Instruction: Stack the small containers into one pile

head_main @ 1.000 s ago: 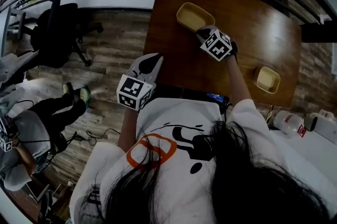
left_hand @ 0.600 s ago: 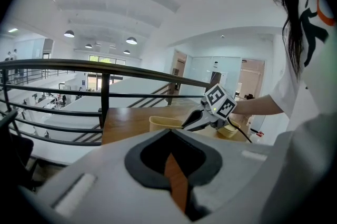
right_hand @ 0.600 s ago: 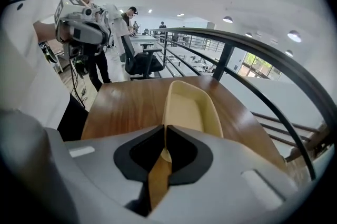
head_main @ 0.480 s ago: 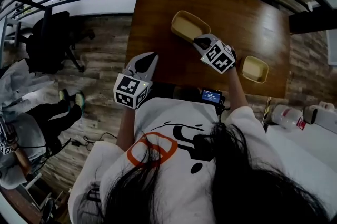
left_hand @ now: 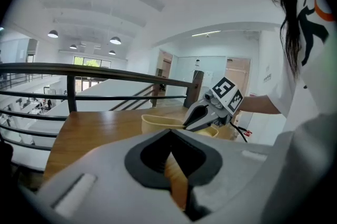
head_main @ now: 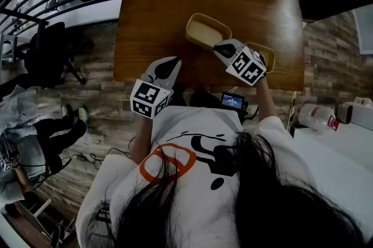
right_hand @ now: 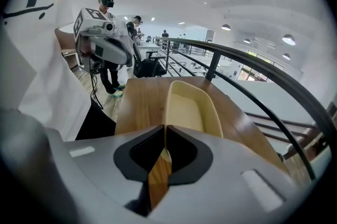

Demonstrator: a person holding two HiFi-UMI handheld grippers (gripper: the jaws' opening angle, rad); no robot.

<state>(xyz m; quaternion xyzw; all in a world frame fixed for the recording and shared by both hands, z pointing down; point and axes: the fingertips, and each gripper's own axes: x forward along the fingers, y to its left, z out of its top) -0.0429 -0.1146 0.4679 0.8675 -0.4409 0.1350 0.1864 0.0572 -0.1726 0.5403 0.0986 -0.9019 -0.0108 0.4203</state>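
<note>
- where's the right gripper sitting?
- i have the right gripper (head_main: pixel 220 47) just right of centre in the head view. its jaws are closed to a sliver on the near rim of the larger cream tub (head_main: pixel 201 34). in the right gripper view a bit of cream wall shows pinched in the seam, and the tub runs straight away from the tips.
- and the other tub?
- the smaller cream tub (head_main: pixel 266 52) stands to the right of the larger one, partly hidden behind my right gripper. it's close to the lower right edge of the wooden table (head_main: pixel 157 13). the two tubs stand side by side and near each other, but i can't tell whether they touch.
- left side?
- the left gripper (head_main: pixel 168 64) is at lower centre-left, over the table's near edge and well apart from both tubs. its jaws are pressed together at the tips with nothing between them. in the left gripper view only table wood shows through the opening behind the tips.
</note>
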